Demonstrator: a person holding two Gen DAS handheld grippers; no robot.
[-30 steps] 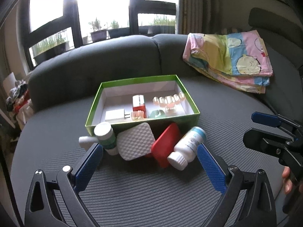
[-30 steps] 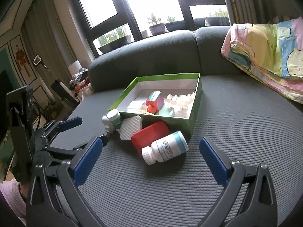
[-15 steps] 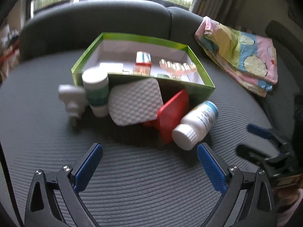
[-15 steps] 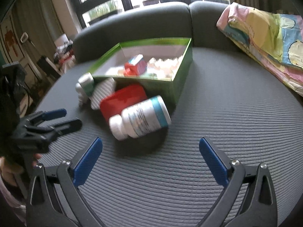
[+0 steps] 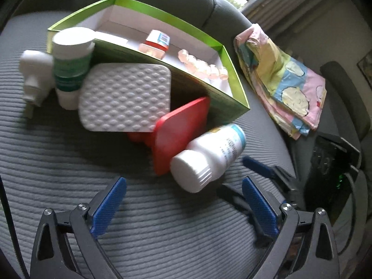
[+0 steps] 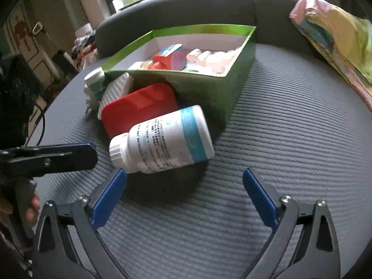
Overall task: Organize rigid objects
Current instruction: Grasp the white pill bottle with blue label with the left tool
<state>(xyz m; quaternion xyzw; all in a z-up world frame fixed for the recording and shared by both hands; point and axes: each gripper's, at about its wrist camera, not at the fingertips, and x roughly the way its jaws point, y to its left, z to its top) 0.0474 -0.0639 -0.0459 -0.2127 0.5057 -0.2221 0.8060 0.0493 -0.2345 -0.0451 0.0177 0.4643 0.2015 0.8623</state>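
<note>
A white pill bottle with a blue band [image 5: 209, 153] [image 6: 162, 141] lies on its side on the grey sofa seat, cap toward me. Behind it a red case [image 5: 179, 134] [image 6: 139, 109], a white dimpled case [image 5: 125, 97], a green-labelled white bottle [image 5: 72, 65] and a small white bottle [image 5: 34, 76] lean against a green box [image 5: 232, 69] [image 6: 209, 93] holding small items. My left gripper [image 5: 183, 204] is open, just short of the pill bottle. My right gripper [image 6: 183, 195] is open, close in front of the same bottle.
A folded pastel blanket [image 5: 286, 83] [image 6: 334, 34] lies on the sofa to the right of the box. The sofa backrest [image 6: 186, 9] curves behind it. A dark chair [image 5: 344, 88] stands at the far right. Clutter sits beyond the sofa's left edge [image 6: 81, 48].
Both grippers have moved forward and down toward the pile, so the pill bottle now looms large in front of each. Both stay open. The objects have not moved.
</note>
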